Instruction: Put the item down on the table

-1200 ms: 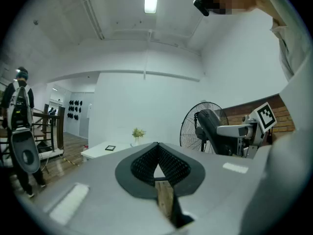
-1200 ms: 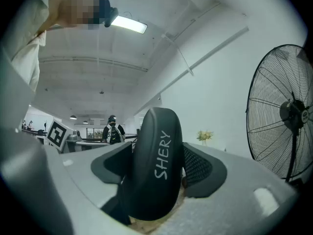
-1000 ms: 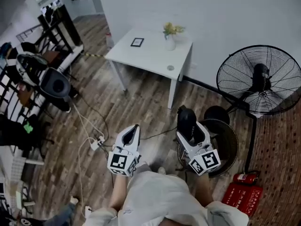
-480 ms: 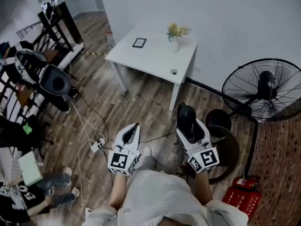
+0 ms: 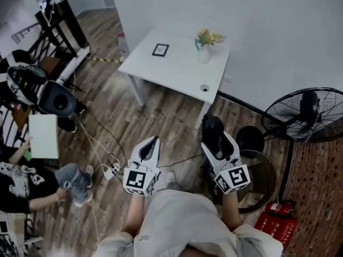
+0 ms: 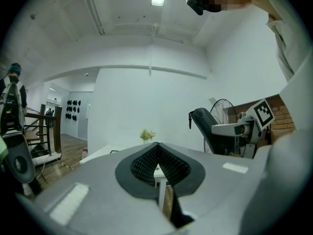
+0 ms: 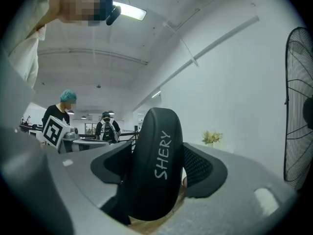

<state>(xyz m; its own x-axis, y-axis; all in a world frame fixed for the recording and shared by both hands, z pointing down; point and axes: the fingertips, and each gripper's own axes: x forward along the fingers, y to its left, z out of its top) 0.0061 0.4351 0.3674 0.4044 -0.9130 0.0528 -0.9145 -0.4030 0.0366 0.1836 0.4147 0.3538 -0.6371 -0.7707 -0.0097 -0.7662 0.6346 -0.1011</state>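
Observation:
A black oblong case marked SHERY stands up between my right gripper's jaws; in the head view the black case sticks out of my right gripper, which is shut on it. My left gripper is shut with nothing in it, its dark pads meeting at the tip. Both are held over the wooden floor, short of the white table, which also shows far off in the left gripper view as a white table.
On the table stand a vase of flowers, a small framed picture and a small round object. A large floor fan stands at the right, a red fire-extinguisher box below it. Cables and a power strip lie on the floor; a seated person is at the left.
The view has shifted, so table and fan sit farther right and lower. The seated person with the white pad has come further into view at the left. Both grippers hold their pose.

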